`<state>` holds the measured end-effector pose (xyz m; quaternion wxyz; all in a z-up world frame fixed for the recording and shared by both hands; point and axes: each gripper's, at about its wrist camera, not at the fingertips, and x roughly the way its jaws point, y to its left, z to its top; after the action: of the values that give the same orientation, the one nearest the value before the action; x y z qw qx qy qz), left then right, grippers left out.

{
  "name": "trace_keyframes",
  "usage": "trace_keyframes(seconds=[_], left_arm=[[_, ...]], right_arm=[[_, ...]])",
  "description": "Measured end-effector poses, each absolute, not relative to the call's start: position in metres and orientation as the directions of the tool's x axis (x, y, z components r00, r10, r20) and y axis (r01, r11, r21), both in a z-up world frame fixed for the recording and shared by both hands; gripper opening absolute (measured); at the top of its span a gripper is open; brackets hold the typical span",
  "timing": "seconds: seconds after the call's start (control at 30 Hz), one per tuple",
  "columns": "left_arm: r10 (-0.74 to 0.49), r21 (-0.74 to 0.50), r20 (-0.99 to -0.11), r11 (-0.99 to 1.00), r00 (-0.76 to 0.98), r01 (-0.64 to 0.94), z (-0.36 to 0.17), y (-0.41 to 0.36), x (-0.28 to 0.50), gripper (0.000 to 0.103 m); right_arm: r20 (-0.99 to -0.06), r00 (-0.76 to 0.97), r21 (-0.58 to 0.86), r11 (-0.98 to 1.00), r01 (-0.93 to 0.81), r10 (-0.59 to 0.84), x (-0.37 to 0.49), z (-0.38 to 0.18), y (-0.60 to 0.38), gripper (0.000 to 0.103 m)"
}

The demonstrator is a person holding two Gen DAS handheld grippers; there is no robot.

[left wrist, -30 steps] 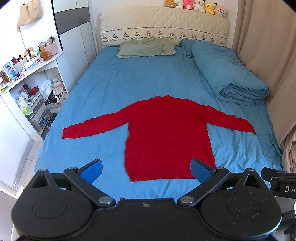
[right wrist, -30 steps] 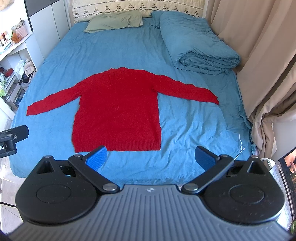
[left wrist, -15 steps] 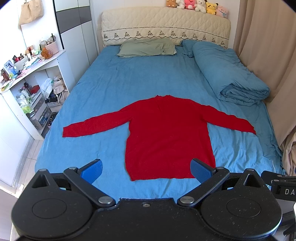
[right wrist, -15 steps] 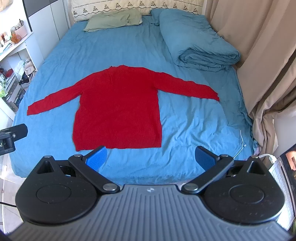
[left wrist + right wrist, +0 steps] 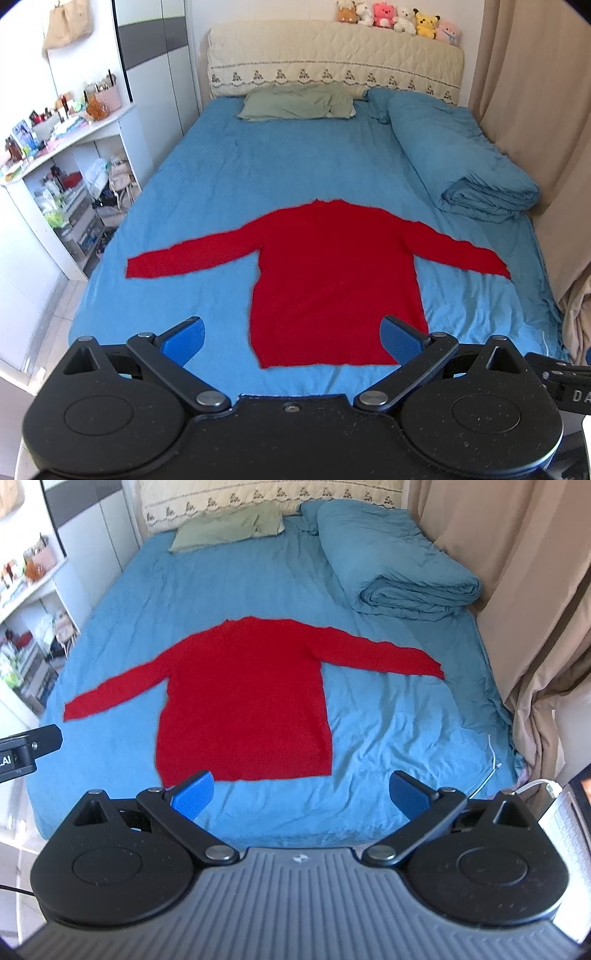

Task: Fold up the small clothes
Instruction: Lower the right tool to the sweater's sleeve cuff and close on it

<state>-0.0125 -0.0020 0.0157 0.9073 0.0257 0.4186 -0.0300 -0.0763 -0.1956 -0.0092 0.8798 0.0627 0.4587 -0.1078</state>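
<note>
- While the red sweater (image 5: 336,280) lies spread flat on the blue bed (image 5: 258,166), nothing of the fold is done yet: body smooth, both sleeves stretched straight out to the sides, hem nearest the cameras.
- Left tool (image 5: 291,338) hovers above the foot of the bed with its blue pads (image 5: 183,339) spread wide, gripping nothing; through the gap shows the sweater's hem, clearly untouched.
- Right tool (image 5: 301,792) is the same story: jaws wide apart, empty, poised over the bare sheet just short of the hem's right corner.
- Sleeves look the likely starting point. The left one (image 5: 192,254) reaches toward the shelf side, the right one (image 5: 380,651) toward the curtain (image 5: 517,590), and neither is turned in.
- Rolled duvet (image 5: 399,565) and green pillow (image 5: 299,105) sit well clear at the head of the bed, so the working space is open.
- Everything remains: sleeves in, body folded over. Judged from this, the task stands at its very beginning.
</note>
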Motion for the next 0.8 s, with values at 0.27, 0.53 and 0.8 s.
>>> trace_keyframes(seconds=[0.27, 0.53, 0.8], left_arm=[[-0.071, 0.000, -0.737, 0.994, 0.673, 0.106, 0.014, -0.007, 0.025, 0.102], [-0.145, -0.034, -0.746, 0.983, 0.649, 0.181, -0.001, -0.036, 0.091, 0.103], [-0.095, -0.014, -0.761, 0.992, 0.642, 0.129, -0.042, -0.112, 0.182, 0.103]], right_arm=[[-0.783, 0.578, -0.023, 0.939, 0.343, -0.230, -0.063, -0.009, -0.218, 0.103], [-0.760, 0.595, 0.047, 0.891, 0.451, -0.261, -0.022, -0.008, -0.296, 0.103], [-0.764, 0.569, 0.065, 0.841, 0.536, -0.304, 0.069, -0.060, -0.408, 0.103]])
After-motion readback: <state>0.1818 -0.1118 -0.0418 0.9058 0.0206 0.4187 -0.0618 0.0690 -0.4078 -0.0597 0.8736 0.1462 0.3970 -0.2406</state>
